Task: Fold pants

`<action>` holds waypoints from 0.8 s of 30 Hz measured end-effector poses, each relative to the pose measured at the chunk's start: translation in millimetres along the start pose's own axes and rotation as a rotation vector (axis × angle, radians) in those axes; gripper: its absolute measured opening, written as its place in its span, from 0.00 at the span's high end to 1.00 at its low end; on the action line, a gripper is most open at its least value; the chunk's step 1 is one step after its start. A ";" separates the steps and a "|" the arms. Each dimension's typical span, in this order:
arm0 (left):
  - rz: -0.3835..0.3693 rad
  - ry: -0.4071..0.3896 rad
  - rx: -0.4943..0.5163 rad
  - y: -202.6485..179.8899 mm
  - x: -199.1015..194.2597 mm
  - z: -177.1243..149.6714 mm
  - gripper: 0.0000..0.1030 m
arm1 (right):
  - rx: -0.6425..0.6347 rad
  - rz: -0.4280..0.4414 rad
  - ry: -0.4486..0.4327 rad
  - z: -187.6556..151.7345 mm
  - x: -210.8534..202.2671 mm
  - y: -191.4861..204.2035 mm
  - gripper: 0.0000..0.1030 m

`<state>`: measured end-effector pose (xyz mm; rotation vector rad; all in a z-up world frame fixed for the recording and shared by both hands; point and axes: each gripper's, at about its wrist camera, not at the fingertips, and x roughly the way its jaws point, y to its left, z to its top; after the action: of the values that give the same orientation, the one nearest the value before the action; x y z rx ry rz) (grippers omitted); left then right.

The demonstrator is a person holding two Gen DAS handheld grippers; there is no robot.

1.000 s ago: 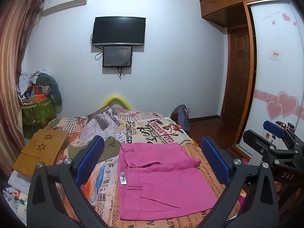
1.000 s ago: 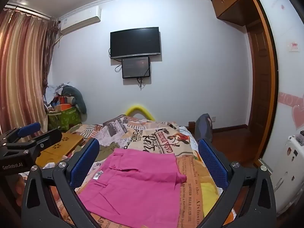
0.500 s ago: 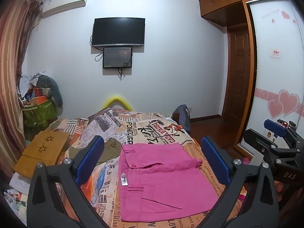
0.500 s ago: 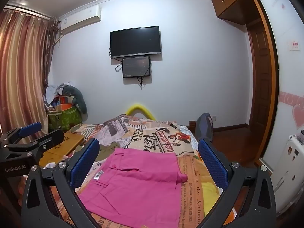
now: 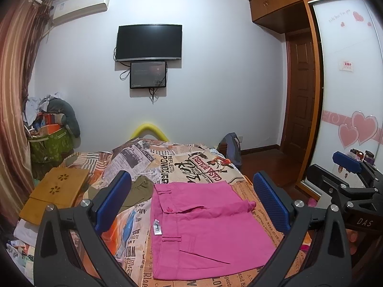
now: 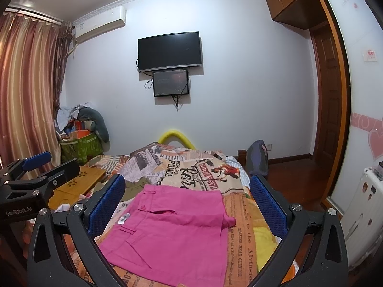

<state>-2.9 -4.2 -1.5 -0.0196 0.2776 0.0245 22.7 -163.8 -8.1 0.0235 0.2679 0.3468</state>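
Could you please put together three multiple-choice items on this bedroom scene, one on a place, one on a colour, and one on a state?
1. Where do the folded pink pants lie?
A. on the patterned bedspread
B. on the wooden lap desk
C. on the floor

2. What colour are the pads on the left gripper?
A. red
B. blue
C. green

3. How does the right gripper stand?
A. shut on the pants
B. open, holding nothing
C. shut on a sock

Answers: 1 A, bedspread print shows around the pants. 2 B, both pads look blue. 3 B, its jaws stand wide apart above the pants.
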 end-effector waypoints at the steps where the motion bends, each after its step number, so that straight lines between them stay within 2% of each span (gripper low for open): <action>1: 0.002 0.001 0.001 -0.4 0.2 -0.2 0.00 | -0.001 -0.001 -0.001 -0.1 0.1 0.5 0.00; 24: 0.005 -0.001 0.013 -5.2 0.5 -2.8 0.00 | 0.007 -0.003 0.005 -2.9 1.1 -2.9 0.00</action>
<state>-3.1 -9.4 -4.2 -0.0055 0.2766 0.0281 23.9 -166.2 -11.4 0.0293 0.2736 0.3429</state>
